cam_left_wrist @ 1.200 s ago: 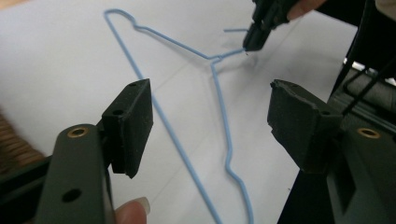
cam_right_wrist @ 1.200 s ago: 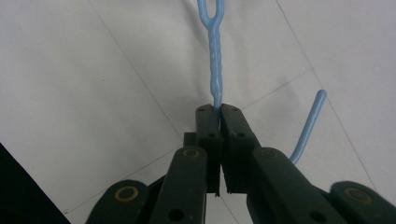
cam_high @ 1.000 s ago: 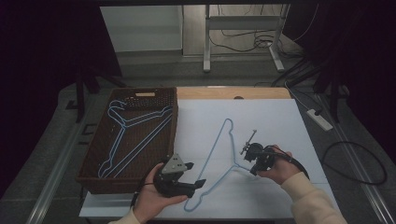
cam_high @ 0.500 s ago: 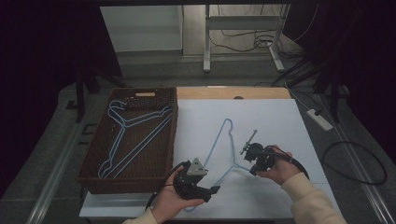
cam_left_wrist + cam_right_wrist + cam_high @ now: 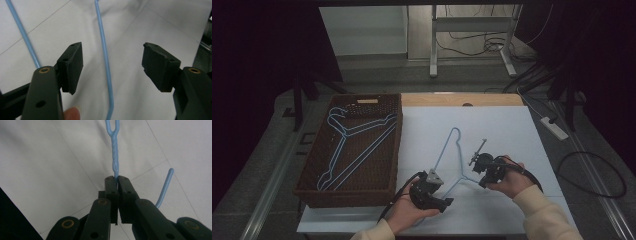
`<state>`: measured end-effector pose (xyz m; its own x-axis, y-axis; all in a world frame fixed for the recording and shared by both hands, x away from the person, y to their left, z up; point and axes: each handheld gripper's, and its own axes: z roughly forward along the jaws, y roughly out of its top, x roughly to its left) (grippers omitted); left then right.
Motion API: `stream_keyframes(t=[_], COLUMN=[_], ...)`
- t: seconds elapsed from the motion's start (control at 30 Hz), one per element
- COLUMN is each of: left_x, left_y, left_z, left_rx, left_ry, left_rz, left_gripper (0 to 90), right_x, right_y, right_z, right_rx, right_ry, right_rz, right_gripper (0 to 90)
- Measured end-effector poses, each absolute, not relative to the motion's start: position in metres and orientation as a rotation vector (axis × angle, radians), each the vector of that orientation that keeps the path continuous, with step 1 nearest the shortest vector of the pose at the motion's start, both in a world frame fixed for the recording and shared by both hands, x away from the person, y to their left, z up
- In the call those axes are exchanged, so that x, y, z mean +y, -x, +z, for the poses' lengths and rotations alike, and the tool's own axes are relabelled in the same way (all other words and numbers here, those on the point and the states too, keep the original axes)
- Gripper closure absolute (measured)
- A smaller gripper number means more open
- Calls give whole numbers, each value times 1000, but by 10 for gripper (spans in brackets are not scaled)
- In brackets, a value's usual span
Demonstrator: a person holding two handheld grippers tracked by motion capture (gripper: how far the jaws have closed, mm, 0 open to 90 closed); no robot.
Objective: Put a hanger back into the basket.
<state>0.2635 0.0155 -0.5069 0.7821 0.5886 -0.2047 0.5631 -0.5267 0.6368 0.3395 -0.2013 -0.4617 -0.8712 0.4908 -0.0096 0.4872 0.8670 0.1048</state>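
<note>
The light-blue wire hanger (image 5: 455, 159) lies flat on the white counter (image 5: 512, 130), near its front edge and just right of the brown basket (image 5: 314, 192) that holds other hangers (image 5: 349, 145). The right gripper (image 5: 478, 161) has its jaws clamped on the hanger's twisted neck, while the left gripper (image 5: 447, 201) has jaws wide, just closing a little, with one wire arm between them untouched. If the left jaws close off-centre the thin wire could slip out, or the hanger pivot about the right grip.

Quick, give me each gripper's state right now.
Left gripper: open, jaws just closing a little, a blue hanger wire between the pads, untouched.
Right gripper: shut on the blue hanger's twisted neck.
</note>
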Motion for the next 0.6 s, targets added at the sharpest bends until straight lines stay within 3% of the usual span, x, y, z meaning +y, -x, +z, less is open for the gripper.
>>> stream_keyframes(t=[0.37, 0.6], left_x=[1, -1], left_y=[-278, -281], left_z=[-522, -523], left_rx=[858, 855], left_ry=[-2298, -2304], left_rz=[14, -1], left_gripper=[449, 666], right_x=[-199, -197], right_y=[-337, -336], right_z=[-459, -455], right_rx=[3002, 3005], right_ry=[-781, -768], right_rz=[137, 131], right_gripper=[871, 870])
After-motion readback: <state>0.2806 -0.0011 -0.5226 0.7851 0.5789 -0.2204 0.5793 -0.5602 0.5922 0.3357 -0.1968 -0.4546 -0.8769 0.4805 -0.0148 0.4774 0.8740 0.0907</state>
